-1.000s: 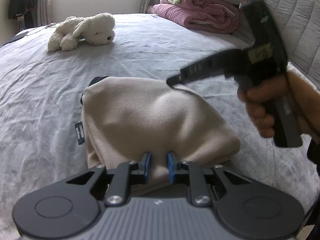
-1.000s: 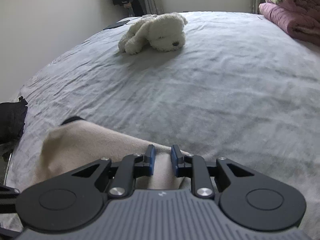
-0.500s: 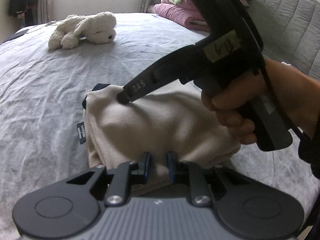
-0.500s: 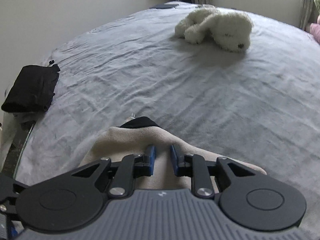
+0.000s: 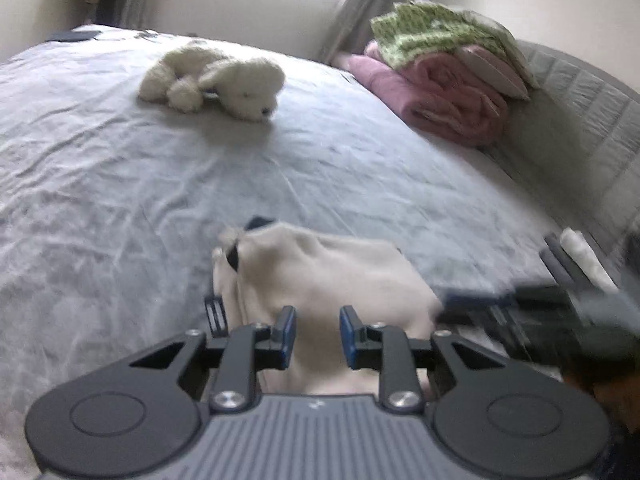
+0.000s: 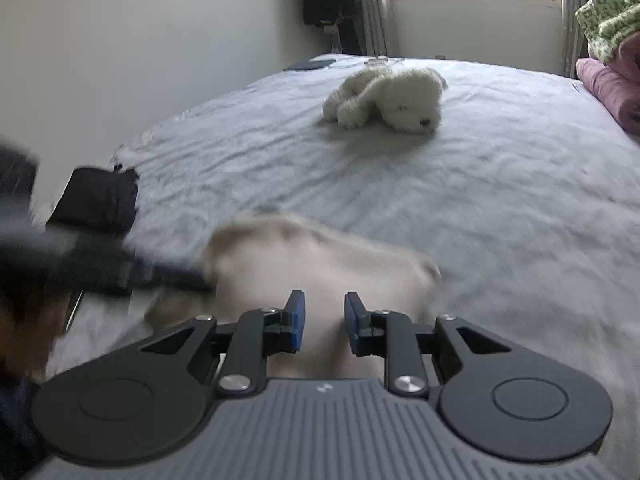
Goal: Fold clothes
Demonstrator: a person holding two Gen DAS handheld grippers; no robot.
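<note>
While folded garment lies near bed edge, open sheet beyond.

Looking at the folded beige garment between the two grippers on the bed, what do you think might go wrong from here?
1. The beige garment looks puffy and loosely folded; with the left gripper and right gripper both open around it, neither seems to pinch cloth, so the fold may spring apart.
2. Both views are motion-blurred, so a fast move might drag the bundle across the wrinkled grey sheet and skew its edges.
3. The black folded item lies near the bed edge and could get knocked off.
</note>
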